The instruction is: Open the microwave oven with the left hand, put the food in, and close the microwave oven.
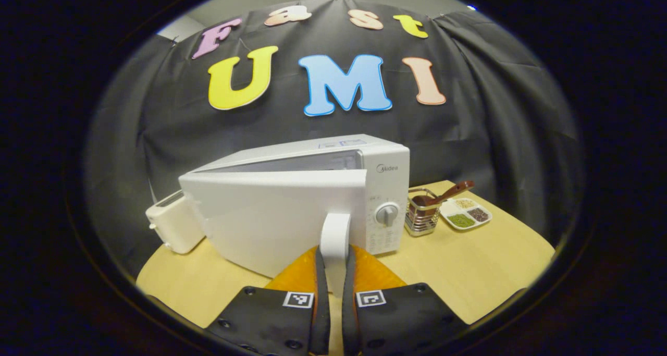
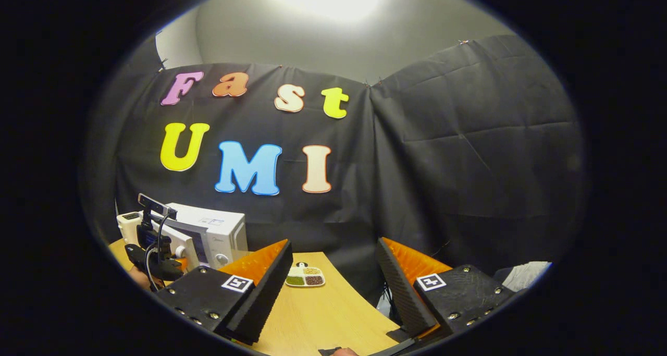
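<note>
At the near edge of the table (image 1: 469, 272), the left claw (image 1: 335, 272) pinches the upright white door handle (image 1: 334, 236) of the microwave oven (image 1: 312, 199), a finger pressed on each side of it. The door (image 1: 271, 215) has swung partly out, hinged at its left end, its long axis running across the table; the gap along its top shows a sliver of the cavity, the inside hidden. The oven faces the near edge, its control panel with a round dial (image 1: 387, 213) at the right end. Just beside its left end stands a white toaster (image 1: 172, 228). To its right sits a wire basket (image 1: 421, 212) with a brown spoon (image 1: 451, 192) poking out, and beside that a white divided dish (image 1: 465, 213) of food toward the far right corner; its fillings are too small to tell apart.

The right claw (image 2: 333, 288) hangs spread wide over the table's right side, gripping nothing. In the right gripper view, a hand at the left, partly cut off, holds the other gripper before the oven.
</note>
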Motion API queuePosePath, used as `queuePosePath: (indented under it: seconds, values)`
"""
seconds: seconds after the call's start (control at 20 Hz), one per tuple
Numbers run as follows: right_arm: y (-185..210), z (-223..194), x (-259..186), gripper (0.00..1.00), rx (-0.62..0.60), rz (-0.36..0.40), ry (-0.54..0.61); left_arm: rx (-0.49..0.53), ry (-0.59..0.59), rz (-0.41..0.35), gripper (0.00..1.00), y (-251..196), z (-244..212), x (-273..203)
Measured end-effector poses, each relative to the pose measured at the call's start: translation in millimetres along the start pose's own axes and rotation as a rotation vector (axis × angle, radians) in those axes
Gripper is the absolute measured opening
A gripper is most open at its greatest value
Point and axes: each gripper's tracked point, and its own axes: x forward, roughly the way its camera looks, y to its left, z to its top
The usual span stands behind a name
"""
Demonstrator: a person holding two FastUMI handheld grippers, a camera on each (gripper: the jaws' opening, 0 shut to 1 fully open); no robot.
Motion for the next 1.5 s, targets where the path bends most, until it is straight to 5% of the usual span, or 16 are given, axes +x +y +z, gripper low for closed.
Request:
queuePosePath:
  seconds: [0.4, 0.6, 1.5]
  values:
    - [34, 0, 9, 0.98, 0.059, 0.247, -0.021, -0.030, 0.048, 0.174, 0.16, 60, -31, -73]
    - [65, 5, 2, 0.98, 0.090, 0.323, -0.028, -0.051, 0.050, 0.177, 0.15, 89, -44, -98]
    - [234, 27, -73, 0.98, 0.112, 0.356, -0.032, -0.049, 0.023, 0.058, 0.15, 227, -85, -157]
